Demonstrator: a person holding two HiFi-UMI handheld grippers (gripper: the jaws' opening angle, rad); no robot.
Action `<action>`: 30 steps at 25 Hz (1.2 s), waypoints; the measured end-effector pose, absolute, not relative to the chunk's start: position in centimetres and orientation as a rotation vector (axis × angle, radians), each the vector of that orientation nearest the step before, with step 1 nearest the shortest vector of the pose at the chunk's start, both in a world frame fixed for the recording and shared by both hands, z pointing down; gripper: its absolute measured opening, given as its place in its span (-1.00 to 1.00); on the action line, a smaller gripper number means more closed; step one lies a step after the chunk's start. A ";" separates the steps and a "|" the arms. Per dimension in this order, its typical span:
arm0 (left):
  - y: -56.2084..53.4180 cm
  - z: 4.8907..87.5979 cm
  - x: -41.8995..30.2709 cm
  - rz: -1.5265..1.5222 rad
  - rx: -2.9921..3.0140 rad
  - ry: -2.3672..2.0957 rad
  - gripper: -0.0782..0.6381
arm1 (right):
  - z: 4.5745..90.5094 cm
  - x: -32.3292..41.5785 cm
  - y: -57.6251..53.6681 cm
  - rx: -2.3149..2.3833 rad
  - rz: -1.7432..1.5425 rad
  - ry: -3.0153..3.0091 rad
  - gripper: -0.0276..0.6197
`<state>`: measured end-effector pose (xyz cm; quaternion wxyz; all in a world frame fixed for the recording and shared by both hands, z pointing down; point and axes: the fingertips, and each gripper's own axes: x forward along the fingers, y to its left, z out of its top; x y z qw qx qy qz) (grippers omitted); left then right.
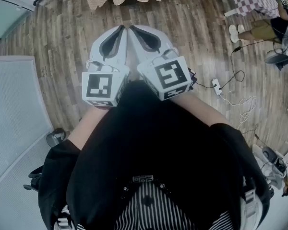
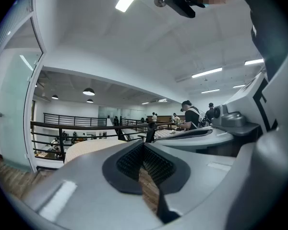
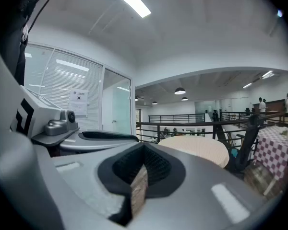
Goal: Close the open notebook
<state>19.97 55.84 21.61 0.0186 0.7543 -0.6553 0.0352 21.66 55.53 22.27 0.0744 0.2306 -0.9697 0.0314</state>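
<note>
Wood-plank floor (image 1: 62, 37) beneath both jaw pairs; notebook in no view. Left gripper (image 1: 121, 28) and right gripper (image 1: 133, 29) side by side, jaws together, nothing between. Likely best: locate notebook before lowering either.

The left hand-held gripper (image 1: 120, 28) and the right hand-held gripper (image 1: 133, 29) are held side by side out in front of the person's chest. Both point away at about level, with their far tips just beside each other. Each has its jaws closed together, the pads meeting at the far end with nothing between them. The left marker cube (image 1: 104, 87) and right marker cube (image 1: 169, 76) sit nearest the body. The bare left forearm (image 1: 86, 126) and right forearm (image 1: 212, 115) run back into black sleeves, elbows spread outward.
</note>
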 end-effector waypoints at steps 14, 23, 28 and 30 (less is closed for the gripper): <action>54.5 21.9 21.9 -0.003 2.340 -1.940 -0.80 | 22.0 23.6 53.9 0.723 0.146 -2.954 -0.91; 54.5 22.9 22.2 -0.071 2.313 -1.869 -0.77 | 23.2 23.9 53.6 0.688 0.177 -2.968 -0.91; 53.0 23.1 24.7 -0.014 2.303 -1.837 -0.77 | 23.0 26.2 52.0 0.666 0.208 -2.985 -0.91; 52.8 23.2 25.3 0.010 2.303 -1.833 -0.77 | 23.0 26.8 51.7 0.664 0.217 -2.992 -0.91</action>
